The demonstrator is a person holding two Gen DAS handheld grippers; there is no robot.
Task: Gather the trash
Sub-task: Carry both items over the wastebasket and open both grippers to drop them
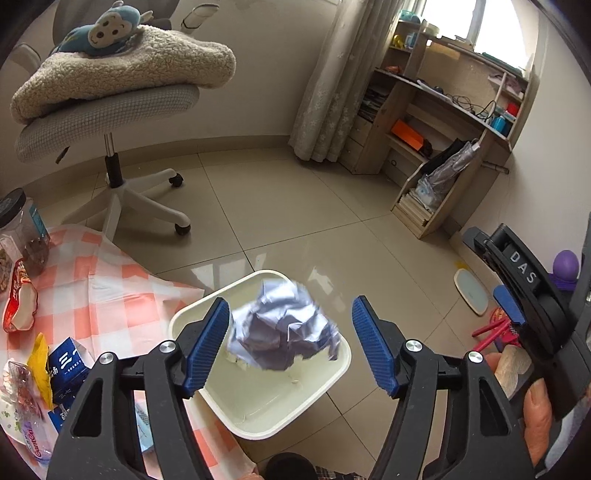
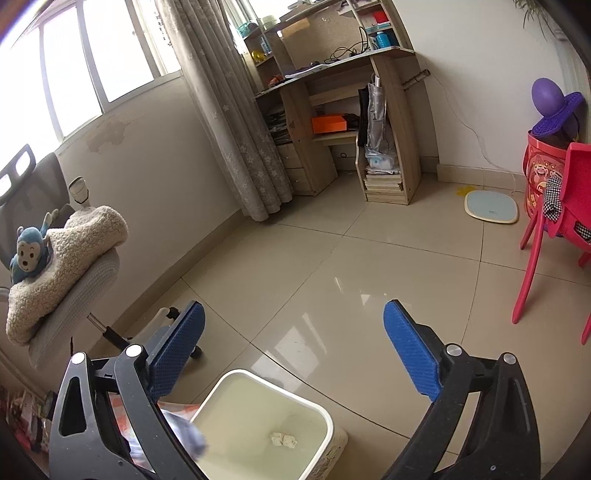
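left wrist view: crumpled paper (image 1: 282,326) between spread fingers (image 1: 208,347), over bin (image 1: 334,369)

Grey swivel chair (image 1: 107,110) with fleece blanket (image 1: 122,66) and monkey toy (image 1: 103,33), wooden shelving desk (image 2: 332,92), red chair (image 2: 554,229), perhaps a bathroom scale (image 2: 491,206)

Glossy beige tiled floor (image 2: 332,258). Wooden shelf desk (image 2: 332,92) at 12 o'clock, lace curtain (image 2: 229,122) beside it. Daylit window (image 2: 74,66) at 10 o'clock. Grey office chair (image 1: 107,110).
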